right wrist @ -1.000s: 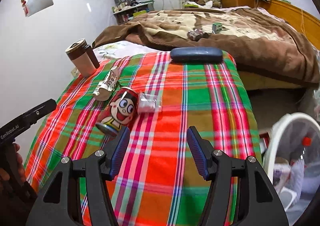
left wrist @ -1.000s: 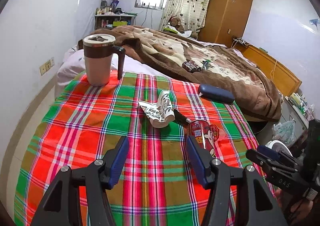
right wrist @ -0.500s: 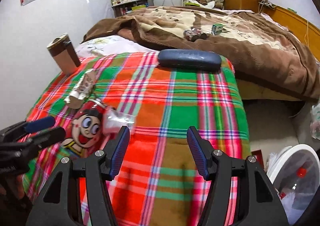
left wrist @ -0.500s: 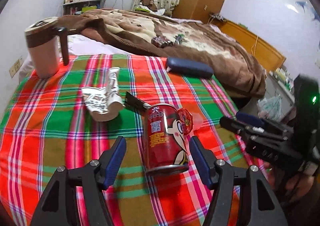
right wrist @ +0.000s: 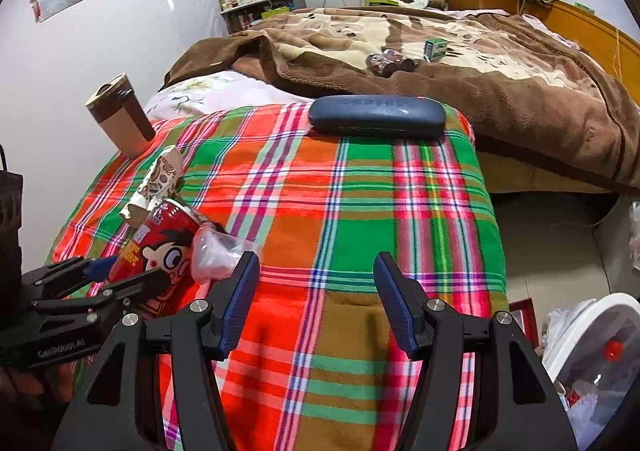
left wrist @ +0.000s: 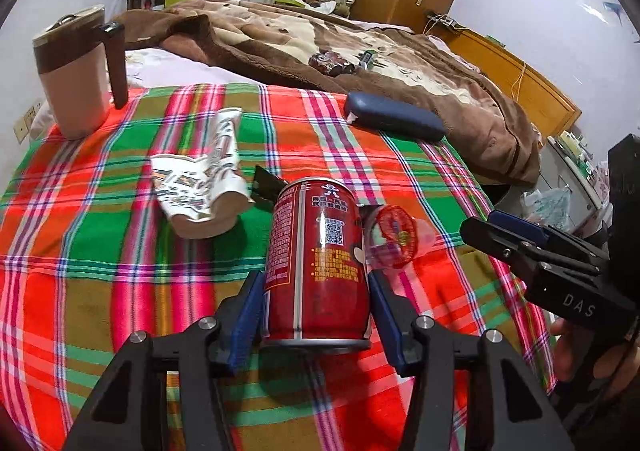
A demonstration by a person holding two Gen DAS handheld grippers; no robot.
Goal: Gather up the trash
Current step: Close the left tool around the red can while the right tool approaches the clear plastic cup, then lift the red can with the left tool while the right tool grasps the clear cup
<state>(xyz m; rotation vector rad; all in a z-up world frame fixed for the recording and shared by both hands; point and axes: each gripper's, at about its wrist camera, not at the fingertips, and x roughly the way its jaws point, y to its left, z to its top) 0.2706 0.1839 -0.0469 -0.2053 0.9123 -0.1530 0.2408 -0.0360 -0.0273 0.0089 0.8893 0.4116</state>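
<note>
A red drink can (left wrist: 316, 251) with a cartoon face (right wrist: 160, 251) lies on the plaid cloth (left wrist: 100, 251). My left gripper (left wrist: 316, 283) has its jaws closing on the can, one blue pad against each side. A clear plastic cup with a red lid (left wrist: 394, 239) leans on the can's right side. To the can's left lies a crumpled paper cup (left wrist: 200, 191), with a small black wrapper (left wrist: 266, 187) behind it. My right gripper (right wrist: 316, 283) hangs open over bare cloth to the right of the can, nothing between its fingers.
A lidded brown and beige mug (left wrist: 76, 79) stands at the far left corner. A dark blue glasses case (left wrist: 394, 119) lies at the far edge. Behind is a bed with a brown blanket (left wrist: 360, 43). A white bin (right wrist: 592, 351) sits on the floor at the lower right.
My left gripper has moved forward and down to the red can and narrowed its jaws around it. The right gripper has drifted slightly toward the table's right side and stayed open.
</note>
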